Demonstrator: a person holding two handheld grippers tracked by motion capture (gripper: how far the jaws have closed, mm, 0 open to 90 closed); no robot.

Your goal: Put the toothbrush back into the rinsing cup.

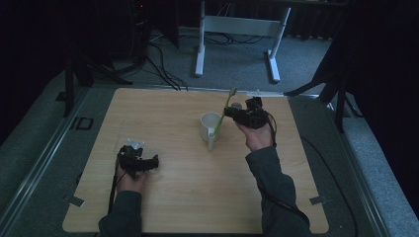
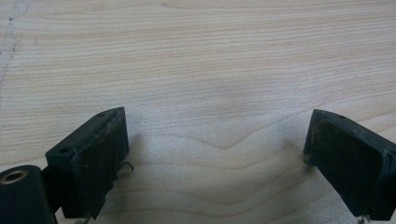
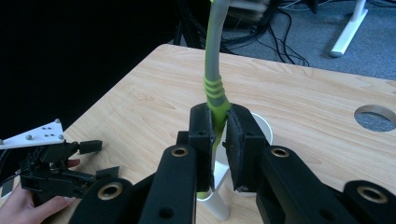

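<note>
High view: above your near side, facing forward-down over the table (image 1: 197, 197). Your gripper views: close, sharing that tabletop.

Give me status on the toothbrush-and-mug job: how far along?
Done: the right gripper is shut on the green toothbrush, lifted off the table. In hand: the brush hangs tilted over the white mug, its lower end at the mug's opening; how deep it sits is unclear. Left: probably release and pull clear. The left gripper rests open and empty, apart from the mug.
</note>
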